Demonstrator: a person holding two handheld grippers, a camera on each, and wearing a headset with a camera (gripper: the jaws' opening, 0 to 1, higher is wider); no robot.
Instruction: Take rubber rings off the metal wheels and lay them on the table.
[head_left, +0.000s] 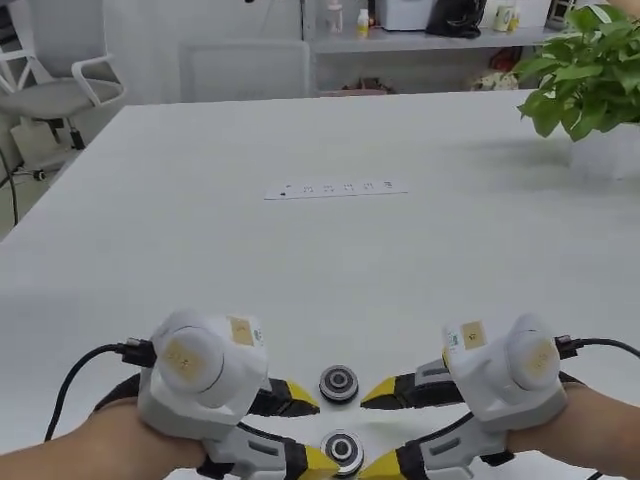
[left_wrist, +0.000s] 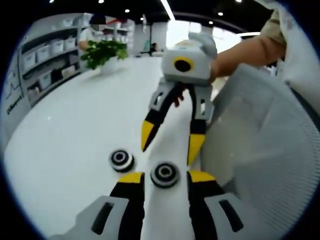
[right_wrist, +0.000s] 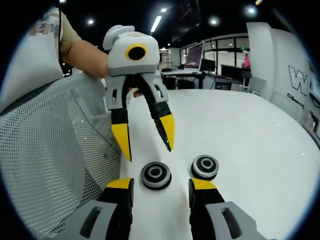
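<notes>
Two small metal wheels with black rubber rings lie on the white table (head_left: 320, 260) near its front edge. The near wheel (head_left: 342, 450) (left_wrist: 165, 174) (right_wrist: 156, 175) sits between the tips of both grippers, and the far wheel (head_left: 338, 383) (left_wrist: 121, 160) (right_wrist: 205, 166) lies just beyond it. My left gripper (head_left: 308, 428) (left_wrist: 166, 177) (right_wrist: 145, 139) is open and comes in from the left. Facing it from the right, my right gripper (head_left: 377, 430) (right_wrist: 161, 184) (left_wrist: 171, 141) is also open. Neither one touches a wheel.
A green plant in a white pot (head_left: 585, 90) stands at the table's far right. A socket strip (head_left: 335, 189) is set into the middle of the table. An office chair (head_left: 55, 90) stands back left. A mesh chair back (right_wrist: 55, 150) is close behind the person.
</notes>
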